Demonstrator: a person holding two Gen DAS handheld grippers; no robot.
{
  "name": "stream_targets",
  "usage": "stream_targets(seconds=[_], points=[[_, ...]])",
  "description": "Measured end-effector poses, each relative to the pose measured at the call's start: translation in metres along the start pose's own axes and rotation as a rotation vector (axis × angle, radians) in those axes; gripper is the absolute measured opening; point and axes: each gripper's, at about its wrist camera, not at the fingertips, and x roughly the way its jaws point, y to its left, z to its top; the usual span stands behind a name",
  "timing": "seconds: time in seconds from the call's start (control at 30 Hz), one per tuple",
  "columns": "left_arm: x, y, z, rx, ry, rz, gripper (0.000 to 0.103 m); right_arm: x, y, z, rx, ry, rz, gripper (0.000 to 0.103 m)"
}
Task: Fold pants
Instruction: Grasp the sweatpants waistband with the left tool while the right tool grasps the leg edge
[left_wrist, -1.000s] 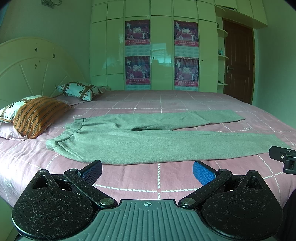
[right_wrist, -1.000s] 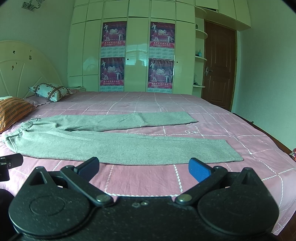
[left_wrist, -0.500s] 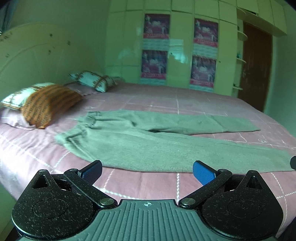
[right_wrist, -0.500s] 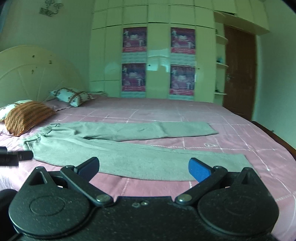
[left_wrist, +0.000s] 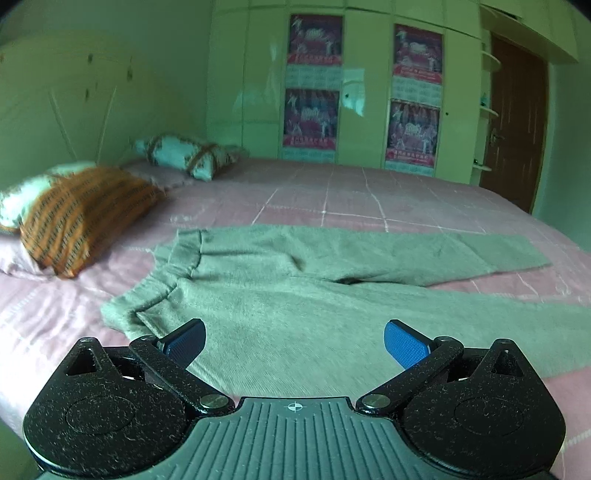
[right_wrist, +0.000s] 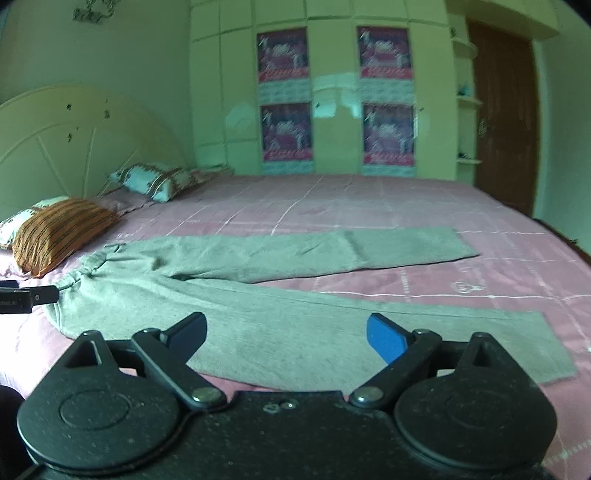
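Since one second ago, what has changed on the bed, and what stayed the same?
Both grippers came closer to the pants: the left gripper toward the waistband end, the right gripper over the near leg. The right jaws have just been closing a little, with nothing clamped; the left stands open. Nothing was taken or let go. The pants lie flat as before, and the pillows and bed are unchanged.

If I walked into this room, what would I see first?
Probably the grey pants spread flat on the pink bed, legs apart and pointing right, waistband near the orange pillow on the left. Next, the four purple posters on the wardrobe behind the bed. Up close, the right gripper sits open just above the near pant leg, holding nothing.
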Motion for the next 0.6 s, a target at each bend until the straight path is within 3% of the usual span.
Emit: stream_targets(seconds=[0.3, 0.37, 0.5, 0.6], points=[[0.122, 0.085, 0.081, -0.03, 0.028, 0.099, 0.103, 0.102, 0.006, 0.063, -0.055, 0.075, 0.022, 0.074], [0.16, 0.107, 0.098, -0.043, 0.05, 0.092, 0.103, 0.132, 0.011, 0.073, -0.079, 0.096, 0.021, 0.068], [0.241, 0.14, 0.119, -0.054, 0.137, 0.07, 0.08, 0.191, 0.018, 0.09, -0.118, 0.141, 0.021, 0.058], [0.291, 0.158, 0.124, -0.057, 0.176, 0.082, 0.079, 0.225, 0.024, 0.1, -0.142, 0.144, 0.023, 0.059]])
